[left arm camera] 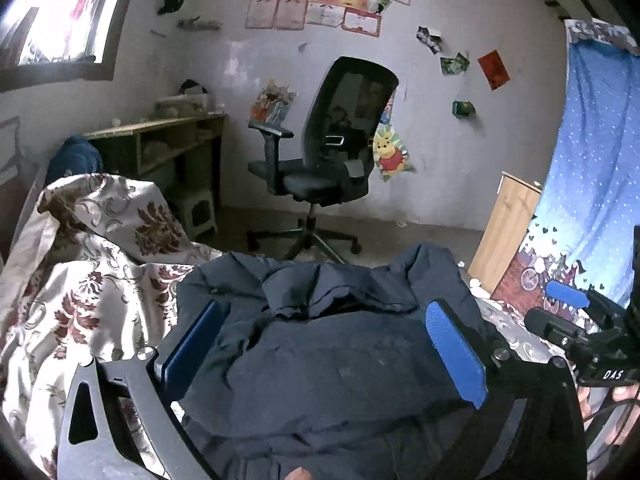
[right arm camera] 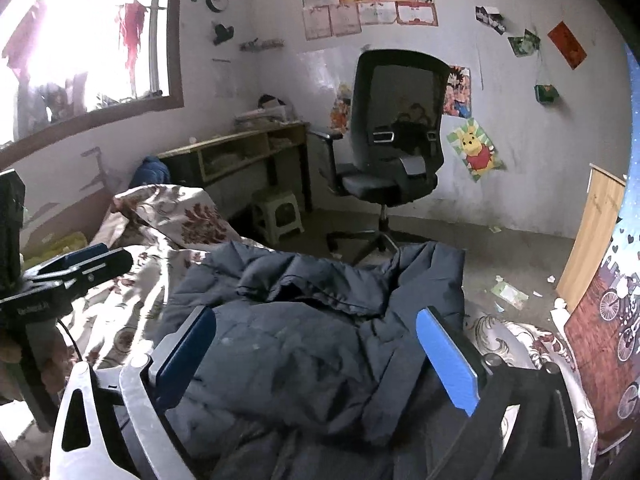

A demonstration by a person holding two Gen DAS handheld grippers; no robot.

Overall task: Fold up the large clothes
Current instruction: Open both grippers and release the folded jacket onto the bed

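A dark navy padded jacket (left arm camera: 340, 360) (right arm camera: 300, 360) lies bunched on a bed with a cream and maroon floral cover (left arm camera: 80, 300) (right arm camera: 132, 304). My left gripper (left arm camera: 324, 312) hovers above the jacket, its blue pads wide apart and touching no cloth. My right gripper (right arm camera: 316, 316) stands open the same way over the jacket's right half, with nothing between its pads. Each gripper shows at the edge of the other's view: the right gripper (left arm camera: 556, 308) and the left gripper (right arm camera: 108, 258). The jacket's collar end lies toward the far edge of the bed.
A black office chair (left arm camera: 332, 152) (right arm camera: 396, 140) stands on the floor beyond the bed. A wooden desk (left arm camera: 160, 136) and a pale stool (left arm camera: 196, 212) are at the left wall. A wooden cabinet (left arm camera: 508, 224) and a blue patterned curtain (left arm camera: 592, 160) stand at the right.
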